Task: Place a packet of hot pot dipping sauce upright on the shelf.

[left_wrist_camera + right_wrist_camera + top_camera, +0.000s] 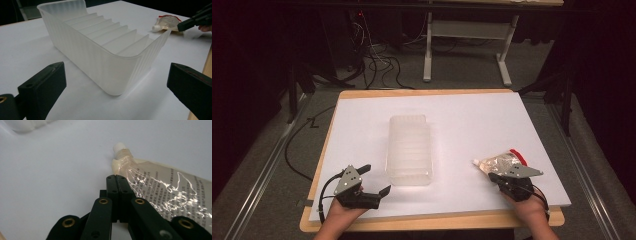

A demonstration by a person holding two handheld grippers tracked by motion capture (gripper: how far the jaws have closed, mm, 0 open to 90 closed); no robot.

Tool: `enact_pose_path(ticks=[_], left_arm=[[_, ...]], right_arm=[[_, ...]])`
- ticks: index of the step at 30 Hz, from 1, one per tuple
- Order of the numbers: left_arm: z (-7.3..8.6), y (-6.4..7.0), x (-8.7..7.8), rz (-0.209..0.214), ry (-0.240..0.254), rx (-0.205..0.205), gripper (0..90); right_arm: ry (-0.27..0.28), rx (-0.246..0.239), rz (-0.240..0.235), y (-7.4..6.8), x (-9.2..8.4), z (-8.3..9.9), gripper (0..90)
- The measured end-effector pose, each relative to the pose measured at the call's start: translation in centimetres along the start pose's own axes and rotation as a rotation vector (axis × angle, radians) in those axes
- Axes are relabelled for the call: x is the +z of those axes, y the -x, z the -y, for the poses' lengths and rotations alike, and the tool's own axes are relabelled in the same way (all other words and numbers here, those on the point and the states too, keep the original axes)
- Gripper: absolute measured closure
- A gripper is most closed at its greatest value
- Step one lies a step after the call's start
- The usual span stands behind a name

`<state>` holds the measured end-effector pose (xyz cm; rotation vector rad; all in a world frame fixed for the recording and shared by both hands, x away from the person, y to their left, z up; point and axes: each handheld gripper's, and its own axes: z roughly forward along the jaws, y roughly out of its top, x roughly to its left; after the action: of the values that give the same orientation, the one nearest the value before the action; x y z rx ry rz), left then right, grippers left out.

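Clear spouted pouch (160, 192) was pinched at its edge by our right gripper (116, 178); left gripper (112, 82) gaped, empty. Thin grip, slick film, so it prob. could've slipped out w/ a lift.

Pouch (172, 195) cut off at right edge, print too small, bin (27, 125) cropped at top

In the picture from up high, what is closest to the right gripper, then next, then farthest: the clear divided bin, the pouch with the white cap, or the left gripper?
1. Pouch, touching the right gripper.
2. Divided bin, mid-table.
3. Left gripper, far left.
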<state>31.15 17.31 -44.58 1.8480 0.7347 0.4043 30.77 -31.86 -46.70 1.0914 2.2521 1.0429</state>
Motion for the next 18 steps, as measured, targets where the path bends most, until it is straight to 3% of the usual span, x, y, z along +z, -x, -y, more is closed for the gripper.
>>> enact_pose_path(ticks=[7,13,18], left_arm=[[0.2,0.0,-0.2,-0.007,-0.003,-0.002,2.9],[0.4,-0.1,-0.5,-0.017,-0.004,-0.008,2.9],[0.5,-0.3,-0.8,-0.022,-0.002,-0.019,2.9]], right_arm=[[0.052,-0.023,-0.031,-0.6,-0.1,-0.9,90.0],[0.102,-0.060,-0.088,-2.1,0.7,-2.5,90.0],[0.165,-0.060,-0.125,-2.8,0.1,-3.6,90.0]])
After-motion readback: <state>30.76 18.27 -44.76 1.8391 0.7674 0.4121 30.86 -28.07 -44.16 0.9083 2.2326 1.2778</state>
